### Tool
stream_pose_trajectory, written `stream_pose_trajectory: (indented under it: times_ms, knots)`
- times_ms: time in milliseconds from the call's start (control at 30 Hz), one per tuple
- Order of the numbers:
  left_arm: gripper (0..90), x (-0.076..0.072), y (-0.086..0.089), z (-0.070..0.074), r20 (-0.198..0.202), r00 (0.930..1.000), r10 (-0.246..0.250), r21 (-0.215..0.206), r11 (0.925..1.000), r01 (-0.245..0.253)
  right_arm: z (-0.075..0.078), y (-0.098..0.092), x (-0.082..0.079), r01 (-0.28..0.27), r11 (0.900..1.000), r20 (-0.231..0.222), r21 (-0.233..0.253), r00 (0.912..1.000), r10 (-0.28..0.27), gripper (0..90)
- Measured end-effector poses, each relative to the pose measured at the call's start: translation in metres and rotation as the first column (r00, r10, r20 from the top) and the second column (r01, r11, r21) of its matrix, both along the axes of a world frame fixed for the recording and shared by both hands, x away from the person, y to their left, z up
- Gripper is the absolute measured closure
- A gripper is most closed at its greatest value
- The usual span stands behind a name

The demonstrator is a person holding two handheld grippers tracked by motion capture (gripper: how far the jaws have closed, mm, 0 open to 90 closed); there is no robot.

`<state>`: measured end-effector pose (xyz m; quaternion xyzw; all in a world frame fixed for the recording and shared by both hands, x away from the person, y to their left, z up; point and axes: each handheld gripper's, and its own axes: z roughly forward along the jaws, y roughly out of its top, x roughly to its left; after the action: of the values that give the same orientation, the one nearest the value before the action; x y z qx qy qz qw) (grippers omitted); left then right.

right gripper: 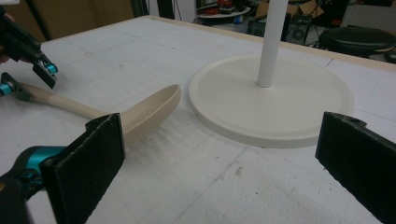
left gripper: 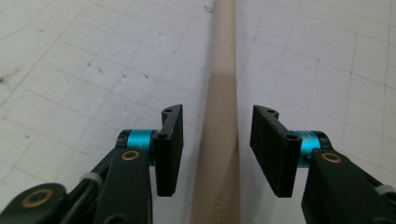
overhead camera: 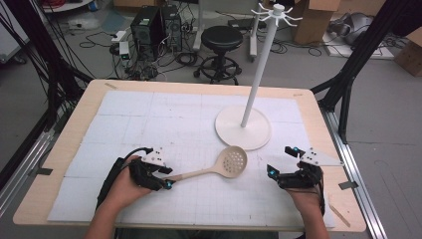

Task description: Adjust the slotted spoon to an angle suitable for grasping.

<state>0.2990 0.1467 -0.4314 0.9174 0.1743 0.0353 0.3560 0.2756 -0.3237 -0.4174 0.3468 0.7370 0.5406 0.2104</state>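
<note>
Presently noted on the white gridded mat (overhead camera: 149, 124) covering the light wooden table (overhead camera: 318, 119): beige plastic slotted spoon (overhead camera: 219, 166), lying flat, perforated round bowl toward the far right, handle running back toward the near left. Bowl just beside the rim of the white round stand base (overhead camera: 226, 130) — apart from it, not touching, as seen in the right gripper view. White upright pole (overhead camera: 259, 74) rising from that base to a ring of small hooks at the top.

Left gripper (overhead camera: 167, 178) at the handle's near end. Jaws parted to either side of the handle (left gripper: 222, 140) in the left gripper view — clear gap on both sides, nothing clamped. Handle centred between them, resting on the mat.

Right gripper (overhead camera: 280, 163) to the right of the spoon, near the mat's front right, hand (overhead camera: 306, 191) behind it. Jaws spread wide, holding nothing; in its own view, spoon bowl (right gripper: 149, 109) and stand base (right gripper: 280, 98) visible beyond and between the jaws, left gripper (right gripper: 23, 70) at the far end of the handle.

Beyond the table: black round stool (overhead camera: 221, 42), black computer towers (overhead camera: 157, 27), loose cables on the grey floor.
</note>
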Motion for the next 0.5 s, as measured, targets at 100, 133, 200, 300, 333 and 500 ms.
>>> stream_pose_trajectory:
  times_ms: [100, 133, 200, 300, 333, 500]
  knots:
    - [64.8, 0.001, -0.001, -0.004, -0.001, 0.9997, -0.025, 0.017, 0.9995, 0.025, 0.000, 0.000, 0.000, 0.002, 1.000, 0.001, 0.003, 1.0000, -0.002, 0.2]
    - [69.4, 0.001, 0.000, -0.003, 0.006, 0.9994, -0.035, 0.017, 0.9992, 0.035, 0.000, 0.000, 0.000, 0.002, 1.000, 0.003, 0.002, 1.0000, -0.002, 0.2]
    - [69.8, 0.002, -0.002, -0.002, 0.009, 0.9986, -0.053, 0.032, 0.9981, 0.053, 0.000, 0.000, 0.000, 0.001, 1.000, 0.003, 0.002, 1.0000, -0.001, 0.2]
    - [70.0, 0.004, -0.006, -0.002, 0.018, 0.9972, -0.073, 0.037, 0.9967, 0.072, 0.000, -0.001, 0.000, 0.000, 1.000, 0.003, 0.001, 1.0000, 0.000, 0.2]
    - [70.0, 0.006, -0.010, -0.002, 0.019, 0.9959, -0.089, 0.033, 0.9955, 0.088, -0.001, 0.000, 0.000, -0.002, 1.000, -0.004, 0.005, 1.0000, 0.002, 0.2]
    - [69.9, 0.011, -0.024, 0.000, 0.016, 0.9931, -0.116, 0.048, 0.9922, 0.115, 0.000, -0.002, 0.000, 0.000, 1.000, 0.006, 0.009, 1.0000, 0.000, 0.2]
